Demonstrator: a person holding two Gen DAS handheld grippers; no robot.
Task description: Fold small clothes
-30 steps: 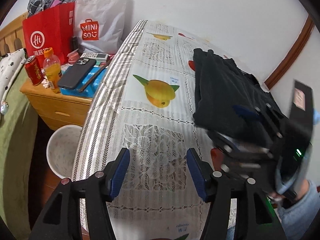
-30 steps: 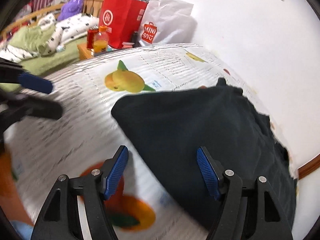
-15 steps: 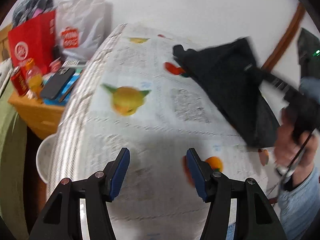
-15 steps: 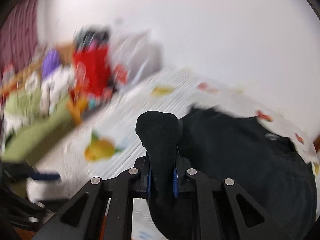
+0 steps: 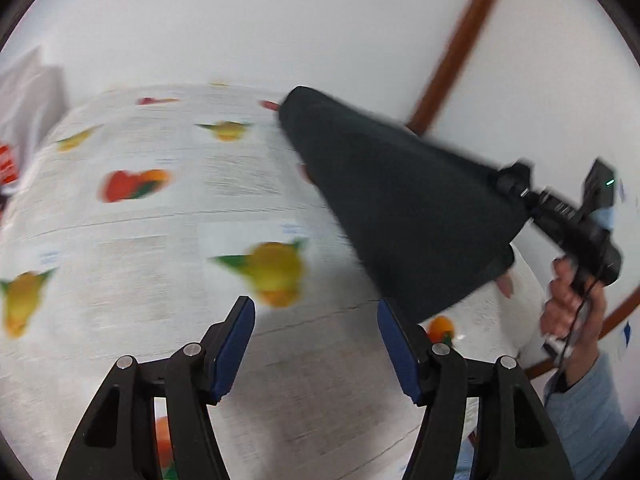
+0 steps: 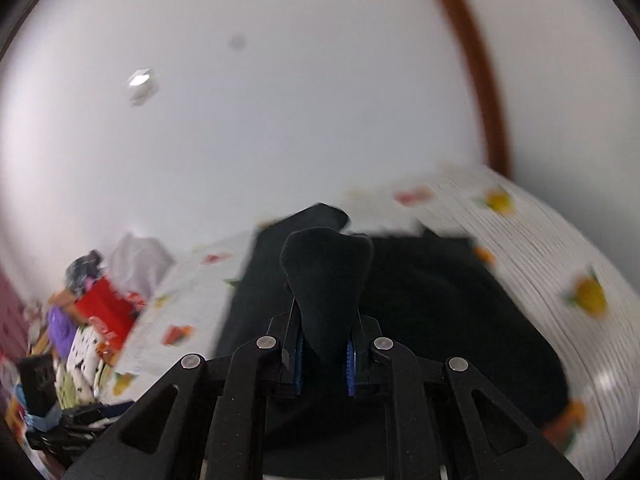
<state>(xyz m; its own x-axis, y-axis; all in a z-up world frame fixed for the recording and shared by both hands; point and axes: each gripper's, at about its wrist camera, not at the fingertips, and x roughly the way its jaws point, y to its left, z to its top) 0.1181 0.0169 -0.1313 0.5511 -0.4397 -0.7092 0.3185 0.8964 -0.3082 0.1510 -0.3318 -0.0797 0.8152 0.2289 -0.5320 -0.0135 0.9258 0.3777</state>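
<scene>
A black garment (image 5: 400, 208) hangs stretched above the fruit-print tablecloth (image 5: 152, 240), lifted by its right end. My right gripper (image 6: 323, 348) is shut on a bunched fold of the black garment (image 6: 324, 276), and the rest of the cloth drapes below it. In the left wrist view the right gripper (image 5: 516, 184) shows at the right, held by a hand (image 5: 568, 300). My left gripper (image 5: 314, 340) hovers over the cloth-covered table with its jaws opening and nothing between them. Its right pad is close to the garment's lower edge.
A white wall with brown wooden trim (image 5: 460, 44) stands behind the table. A red bag (image 6: 104, 312), a white bag (image 6: 138, 256) and bedding (image 6: 80, 360) lie far left in the right wrist view. A blue sleeve (image 5: 588, 412) is at the right.
The right gripper closed on the black garment's edge and lifted it up and to the right. The left gripper swung right along the table, away from the nightstand.
</scene>
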